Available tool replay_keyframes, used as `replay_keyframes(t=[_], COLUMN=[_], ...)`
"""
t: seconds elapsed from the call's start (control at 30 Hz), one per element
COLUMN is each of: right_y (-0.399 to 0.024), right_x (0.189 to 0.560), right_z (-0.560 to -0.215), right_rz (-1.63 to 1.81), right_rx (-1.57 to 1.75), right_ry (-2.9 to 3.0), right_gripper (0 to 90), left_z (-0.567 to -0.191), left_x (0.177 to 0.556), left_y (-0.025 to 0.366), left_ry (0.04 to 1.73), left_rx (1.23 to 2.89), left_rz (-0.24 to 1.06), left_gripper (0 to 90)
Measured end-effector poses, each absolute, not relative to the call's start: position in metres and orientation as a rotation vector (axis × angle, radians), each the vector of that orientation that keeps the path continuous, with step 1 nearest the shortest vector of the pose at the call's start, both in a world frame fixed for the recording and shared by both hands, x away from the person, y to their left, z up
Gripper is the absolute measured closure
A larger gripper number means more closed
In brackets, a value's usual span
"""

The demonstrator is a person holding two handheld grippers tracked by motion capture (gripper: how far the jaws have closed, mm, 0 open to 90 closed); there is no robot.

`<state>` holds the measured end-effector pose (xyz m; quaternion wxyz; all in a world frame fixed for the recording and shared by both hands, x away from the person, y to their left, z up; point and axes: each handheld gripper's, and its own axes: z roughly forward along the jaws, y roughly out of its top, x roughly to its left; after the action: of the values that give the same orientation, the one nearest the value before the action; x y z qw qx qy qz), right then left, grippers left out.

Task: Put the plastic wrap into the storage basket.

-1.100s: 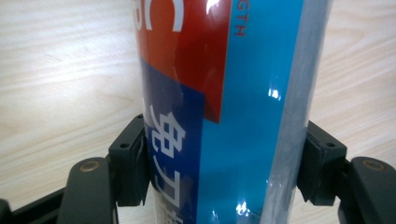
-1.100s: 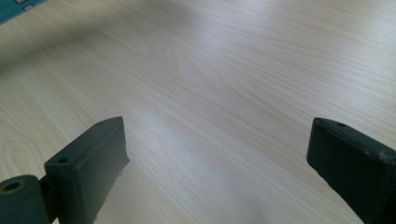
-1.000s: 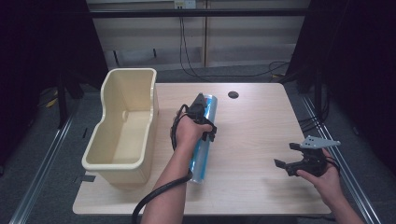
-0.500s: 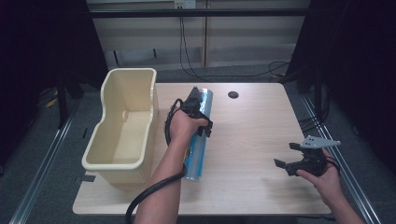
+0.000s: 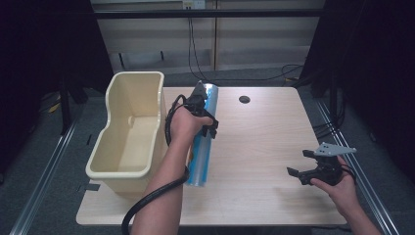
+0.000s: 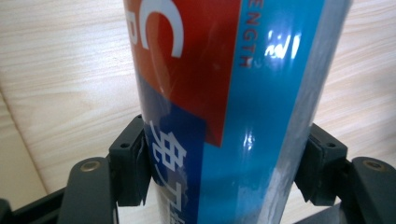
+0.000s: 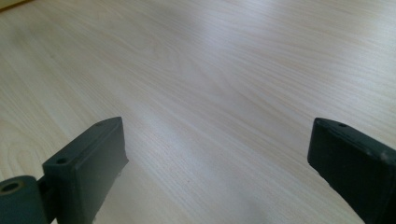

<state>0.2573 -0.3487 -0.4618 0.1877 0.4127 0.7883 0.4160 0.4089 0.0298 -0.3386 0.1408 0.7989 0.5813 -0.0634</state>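
Observation:
A long blue tube (image 5: 200,157) with a red label (image 6: 224,70) lies lengthwise on the wooden table (image 5: 264,142), just right of a cream plastic bin (image 5: 128,172). My left gripper (image 5: 201,108) is shut on the tube's far half, a jaw pressed against each side (image 6: 229,163). I cannot tell whether the tube rests on the table or is raised. My right gripper (image 5: 298,162) is held open near the table's front right, with only bare wood between its jaws (image 7: 219,154).
The bin is tall, empty inside and overhangs the table's left edge. A dark round cable hole (image 5: 244,99) sits at the back of the table. Black cables trail from both grippers. Dark floor and rails surround the table.
My left gripper has carried the tube a little to the left and away, bringing it closer to the bin. The right gripper has stayed put and open.

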Motion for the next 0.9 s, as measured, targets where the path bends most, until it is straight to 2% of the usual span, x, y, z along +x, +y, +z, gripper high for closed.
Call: replay_keyframes(t=[0.27, 0.9], right_y=[-0.348, -0.350], right_x=[0.257, 0.259], right_z=[-0.462, -0.462], right_rz=[1.170, 1.177], right_rx=[1.162, 1.167], right_ry=[2.219, 2.208], right_gripper=[4.3, 4.3], left_z=[-0.325, -0.295], left_x=[0.408, 0.402], left_y=[0.038, 0.058], left_ry=[1.704, 1.723], left_rx=[2.275, 2.260], left_rz=[-0.223, -0.186], left_gripper=[32.1, 32.1])
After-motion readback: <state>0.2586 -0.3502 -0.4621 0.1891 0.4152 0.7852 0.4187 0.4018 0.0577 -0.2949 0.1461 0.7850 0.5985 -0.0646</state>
